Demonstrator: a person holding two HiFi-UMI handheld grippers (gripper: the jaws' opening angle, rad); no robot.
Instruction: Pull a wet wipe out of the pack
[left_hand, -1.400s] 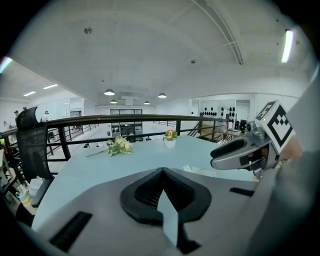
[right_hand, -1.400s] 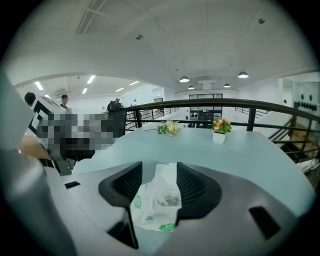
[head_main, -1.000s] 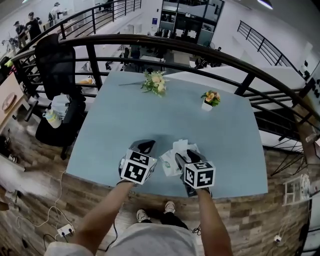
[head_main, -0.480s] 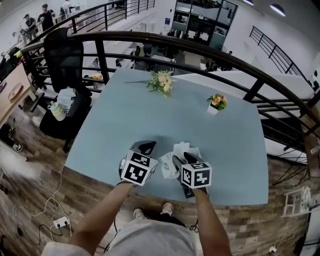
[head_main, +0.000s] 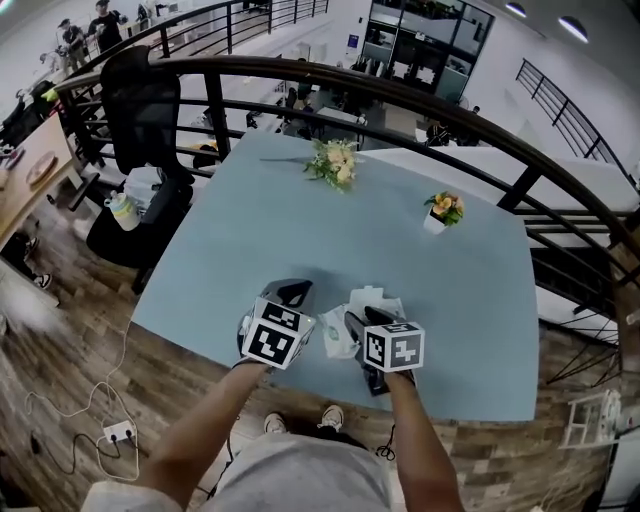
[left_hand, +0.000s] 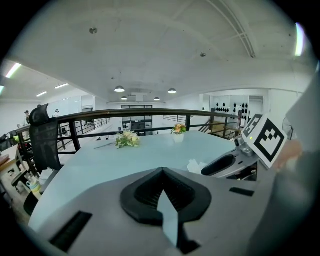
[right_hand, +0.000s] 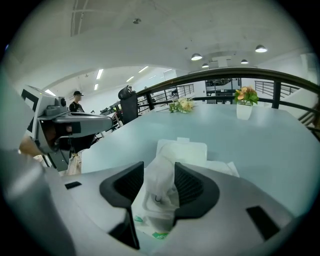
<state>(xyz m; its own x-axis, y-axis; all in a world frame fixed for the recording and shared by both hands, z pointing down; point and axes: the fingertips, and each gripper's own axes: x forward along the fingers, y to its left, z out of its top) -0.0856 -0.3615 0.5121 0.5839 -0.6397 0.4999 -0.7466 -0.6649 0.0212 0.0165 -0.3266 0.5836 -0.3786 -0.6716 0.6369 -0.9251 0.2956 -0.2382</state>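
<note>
Near the front edge of the pale blue table (head_main: 300, 220), both forearms reach forward side by side, and both grippers tilt down toward the tabletop.

- Left gripper (head_main: 292, 292): just left of the wet wipe pack (head_main: 338, 335). Jaws together at the tips, nothing between them.
- Right gripper (right_hand: 159, 182): over the pack. Jaws wide and closing, with a wet wipe (right_hand: 159, 192) between the pads and filling the gap.
- Pack: lies flat, its white lid flap (right_hand: 182, 151) folded open toward the far side.
- Wipe: stands up out of the opening as a crumpled tuft, long axis roughly upright.
- Pack's own long axis: cannot tell, as the gripper covers it.
</note>
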